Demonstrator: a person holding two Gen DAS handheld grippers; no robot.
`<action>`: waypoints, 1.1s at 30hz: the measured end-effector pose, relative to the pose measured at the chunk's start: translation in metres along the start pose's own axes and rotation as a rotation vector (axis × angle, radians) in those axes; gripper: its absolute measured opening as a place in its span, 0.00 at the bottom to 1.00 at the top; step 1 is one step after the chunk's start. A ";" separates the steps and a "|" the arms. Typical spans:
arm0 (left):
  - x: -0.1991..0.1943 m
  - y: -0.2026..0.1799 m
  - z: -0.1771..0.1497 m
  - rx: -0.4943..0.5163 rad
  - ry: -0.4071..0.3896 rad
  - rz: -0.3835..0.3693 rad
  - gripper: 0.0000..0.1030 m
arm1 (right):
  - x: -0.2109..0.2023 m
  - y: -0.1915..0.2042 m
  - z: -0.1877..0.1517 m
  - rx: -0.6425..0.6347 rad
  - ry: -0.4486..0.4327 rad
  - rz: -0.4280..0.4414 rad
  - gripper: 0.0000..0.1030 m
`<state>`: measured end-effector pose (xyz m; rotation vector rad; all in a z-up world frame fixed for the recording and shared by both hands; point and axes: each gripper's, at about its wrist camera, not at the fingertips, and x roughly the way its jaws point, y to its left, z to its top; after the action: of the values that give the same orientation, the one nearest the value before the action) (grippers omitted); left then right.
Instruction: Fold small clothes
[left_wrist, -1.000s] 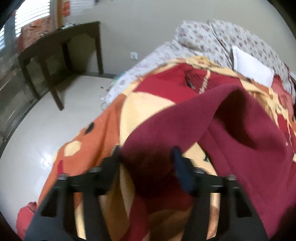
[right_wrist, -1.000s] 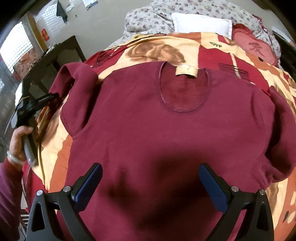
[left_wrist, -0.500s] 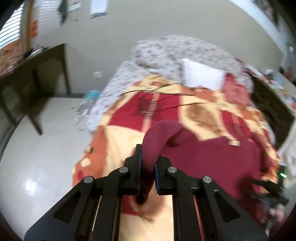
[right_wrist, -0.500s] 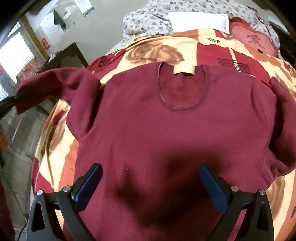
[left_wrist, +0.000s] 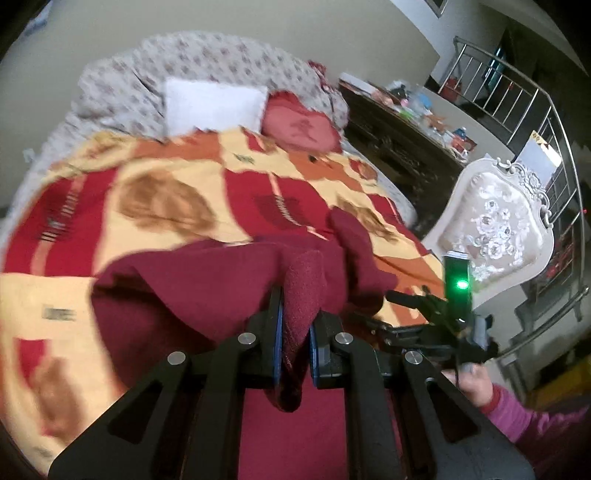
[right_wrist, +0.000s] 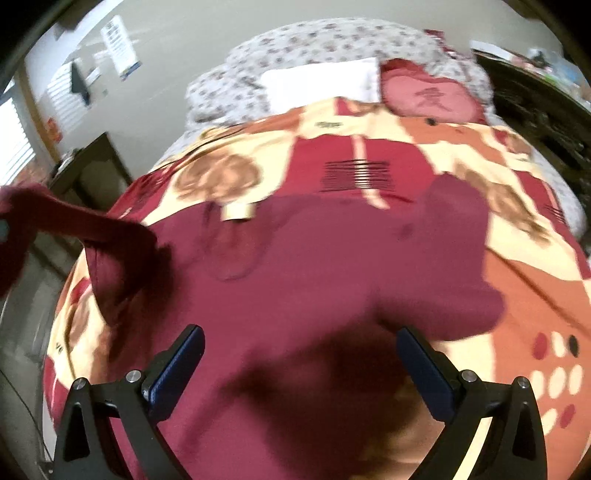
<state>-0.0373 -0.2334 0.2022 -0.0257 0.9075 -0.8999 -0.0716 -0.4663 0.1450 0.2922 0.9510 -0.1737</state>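
Folding starts at the sleeve: the left gripper (left_wrist: 295, 332) clamps the maroon sweater (right_wrist: 314, 280) by its sleeve cuff (left_wrist: 301, 295), raised clear of the patterned blanket (left_wrist: 166, 192) so it can swing inward across the body. The sweater lies flat on the bed, neckline (right_wrist: 232, 251) toward the pillows. The right gripper (right_wrist: 299, 365) hovers above the hem, jaws wide, holding nothing, likely ready to pin the cloth.

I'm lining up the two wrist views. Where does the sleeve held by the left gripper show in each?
Left wrist: sleeve at lower centre, clamped in the left gripper.
Right wrist: far left edge, lifted off the bed.
Shared landmark: white pillow.
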 end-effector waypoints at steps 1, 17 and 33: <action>0.017 -0.005 -0.003 -0.008 0.004 -0.003 0.10 | -0.002 -0.008 -0.001 0.016 -0.002 -0.006 1.00; 0.019 0.002 -0.043 -0.028 0.121 0.048 0.25 | 0.004 -0.047 -0.011 0.129 0.036 0.041 1.00; -0.068 0.051 -0.038 -0.092 -0.040 -0.019 0.68 | 0.024 0.005 -0.018 0.069 0.120 0.227 1.00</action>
<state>-0.0495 -0.1409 0.2044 -0.1310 0.9122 -0.8723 -0.0702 -0.4562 0.1161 0.4753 1.0242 0.0195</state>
